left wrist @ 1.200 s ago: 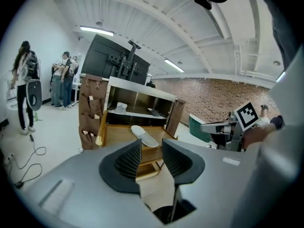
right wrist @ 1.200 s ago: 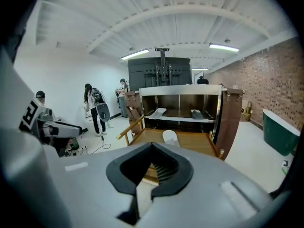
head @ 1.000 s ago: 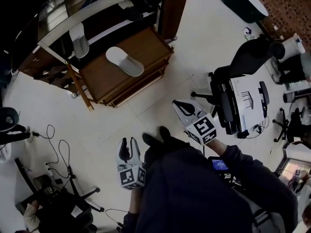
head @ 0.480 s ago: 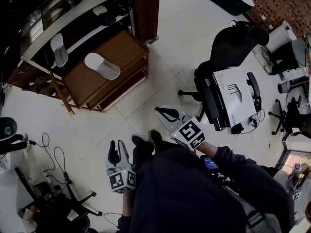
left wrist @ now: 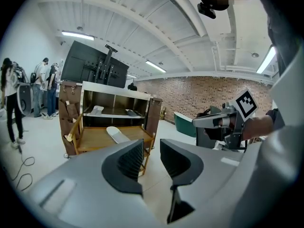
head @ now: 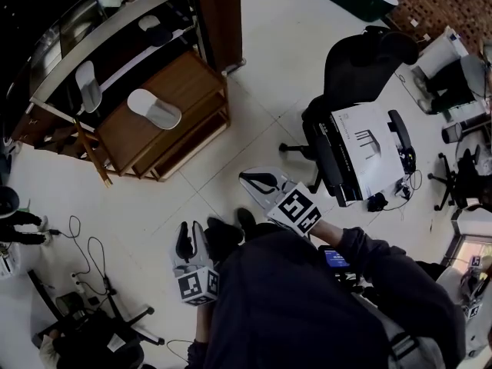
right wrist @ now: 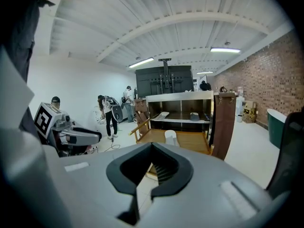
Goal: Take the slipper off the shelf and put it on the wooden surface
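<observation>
White slipper [head: 154, 108] crosswise on wooden surface [head: 194, 81]

Head view overhead; gripper views toward shelf [left wrist: 116, 114]

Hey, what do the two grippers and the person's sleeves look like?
Both the left gripper and right gripper have light grey bodies, black-lined tongs with ribbed pads, and a cube of black-and-white square markers. The left tongs are closing on nothing. The person wears a dark long sleeve.

L gripper [head: 192, 235]: grey, blk jaws closing, empty, sq-marker cube [head: 198, 285] | R gripper [head: 250, 180]: same look | sleeves [head: 369, 254]: dark navy
</observation>
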Motion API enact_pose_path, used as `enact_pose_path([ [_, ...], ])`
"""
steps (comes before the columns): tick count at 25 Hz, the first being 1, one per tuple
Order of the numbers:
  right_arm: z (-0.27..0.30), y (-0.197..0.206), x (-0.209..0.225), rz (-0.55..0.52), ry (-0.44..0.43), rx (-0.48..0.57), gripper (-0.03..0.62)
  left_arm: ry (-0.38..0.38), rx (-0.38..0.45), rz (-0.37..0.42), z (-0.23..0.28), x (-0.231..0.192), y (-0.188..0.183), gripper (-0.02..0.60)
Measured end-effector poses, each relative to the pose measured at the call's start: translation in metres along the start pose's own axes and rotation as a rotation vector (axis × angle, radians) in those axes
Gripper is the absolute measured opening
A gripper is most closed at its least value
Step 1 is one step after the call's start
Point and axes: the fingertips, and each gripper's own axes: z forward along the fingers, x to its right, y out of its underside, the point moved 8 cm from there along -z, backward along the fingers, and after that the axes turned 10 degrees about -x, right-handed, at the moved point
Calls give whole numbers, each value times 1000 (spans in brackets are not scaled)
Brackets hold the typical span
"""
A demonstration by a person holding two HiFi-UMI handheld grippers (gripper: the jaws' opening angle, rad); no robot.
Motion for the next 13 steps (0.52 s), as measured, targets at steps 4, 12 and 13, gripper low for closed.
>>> enact_pose_path([
  [4,-6,-3,2,-7,-2,30,0,2,9,-5,3,8,5,127],
  [12,-29,18,-23,43,57,16,0,41,-34,17,-7,29,11,127],
  [13,-31,17,-28,42,60,13,0,44,-33,12,-9,30,10,127],
])
